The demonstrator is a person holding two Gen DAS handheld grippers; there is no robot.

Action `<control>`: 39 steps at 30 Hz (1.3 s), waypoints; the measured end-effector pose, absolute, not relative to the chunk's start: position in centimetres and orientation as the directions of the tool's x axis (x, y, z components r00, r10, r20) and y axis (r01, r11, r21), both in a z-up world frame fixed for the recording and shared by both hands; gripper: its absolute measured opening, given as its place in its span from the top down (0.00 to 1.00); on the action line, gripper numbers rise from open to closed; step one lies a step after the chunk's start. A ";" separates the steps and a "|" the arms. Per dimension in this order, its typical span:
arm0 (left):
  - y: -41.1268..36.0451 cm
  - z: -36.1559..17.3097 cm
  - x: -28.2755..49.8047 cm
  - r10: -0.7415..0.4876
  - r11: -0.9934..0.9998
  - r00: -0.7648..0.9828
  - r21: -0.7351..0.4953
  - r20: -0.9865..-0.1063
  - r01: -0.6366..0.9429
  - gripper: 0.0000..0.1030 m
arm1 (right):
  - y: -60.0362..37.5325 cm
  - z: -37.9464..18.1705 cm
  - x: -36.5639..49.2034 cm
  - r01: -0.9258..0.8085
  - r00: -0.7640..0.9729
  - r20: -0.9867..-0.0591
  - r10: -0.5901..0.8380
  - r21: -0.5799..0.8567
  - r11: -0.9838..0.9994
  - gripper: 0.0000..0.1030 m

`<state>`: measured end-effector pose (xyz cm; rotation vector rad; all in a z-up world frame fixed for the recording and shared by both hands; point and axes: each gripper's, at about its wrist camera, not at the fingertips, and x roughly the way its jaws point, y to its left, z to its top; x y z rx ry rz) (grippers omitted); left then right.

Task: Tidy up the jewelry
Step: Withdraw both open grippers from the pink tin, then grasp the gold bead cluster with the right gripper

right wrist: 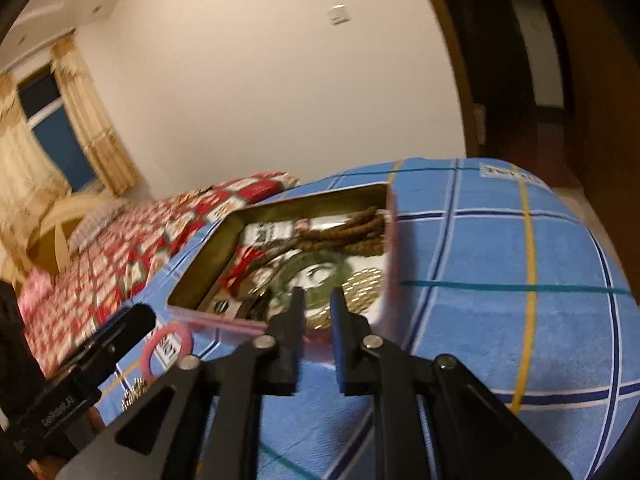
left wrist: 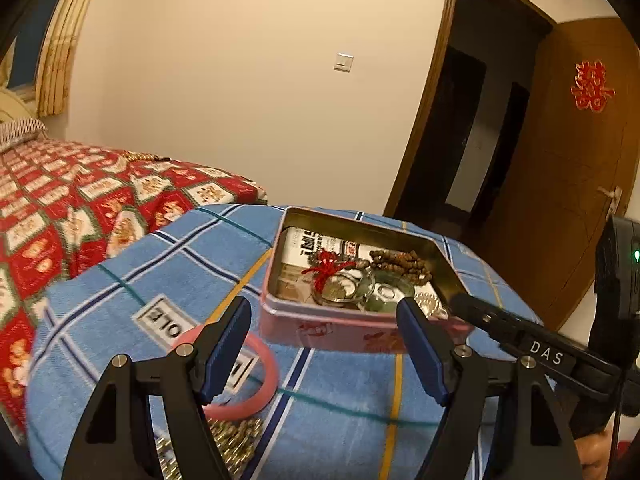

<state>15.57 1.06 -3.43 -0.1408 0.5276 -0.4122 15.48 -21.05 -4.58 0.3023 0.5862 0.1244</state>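
Surface: a blue plaid towel-like cloth [left wrist: 340, 392] is covering the counter; a bed with a red patterned quilt [left wrist: 80, 208] is lying at the far left.
Tin: a shallow rectangular metal tin with pink outer walls [left wrist: 320, 320] is sitting open on the cloth, towards the far right of the left wrist view.
Tin contents: a brown beaded bracelet [left wrist: 402, 264], a red knotted cord [left wrist: 326, 268], a translucent greenish bangle [right wrist: 320, 268] and a coil of gold-coloured chain [right wrist: 364, 284] are lying on printed paper inside the tin.
Loose jewelry: a pink ring-shaped bangle [left wrist: 260, 384] is lying on the cloth to the near left of the tin; a heap of small gold-coloured beads [left wrist: 236, 436] is lying just nearer than it.
Left tongs [left wrist: 324, 344]: standing wide apart and released, hovering over the cloth near the tin, with the pink bangle behind the left finger.
Right tongs [right wrist: 318, 340]: standing slightly parted with nothing between the pads, tips hanging over the tin's near wall.
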 end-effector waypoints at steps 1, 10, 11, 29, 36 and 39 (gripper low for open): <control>1.4 -3.3 15.1 -0.407 0.913 0.789 -0.233 -0.460 0.335 0.27 | -20.5 -4.5 15.4 -0.042 0.828 -0.524 0.201 0.299 0.953 0.50; 8.5 -2.8 12.8 -0.290 0.948 0.827 -0.261 -0.482 0.180 0.26 | -18.3 -3.3 13.2 -0.090 0.889 -0.425 0.171 0.204 0.975 0.30; 9.2 -2.8 12.6 -0.262 0.957 0.834 -0.242 -0.485 0.160 0.25 | -18.0 -3.2 13.0 -0.096 0.893 -0.417 0.170 0.192 0.977 0.29; 12.8 -4.6 11.5 -0.037 0.998 0.826 -0.060 -0.563 0.004 0.25 | -9.7 -6.3 14.2 -0.332 0.650 -0.634 0.419 0.259 0.907 0.29; 14.1 -4.4 11.1 0.015 0.999 0.827 -0.030 -0.562 -0.039 0.25 | -3.7 -8.2 15.6 -0.416 0.543 -0.729 0.417 0.198 0.888 0.29; 14.7 -4.4 11.2 0.013 0.997 0.824 -0.054 -0.566 -0.053 0.25 | -2.2 -8.3 15.9 -0.427 0.547 -0.741 0.389 0.152 0.891 0.29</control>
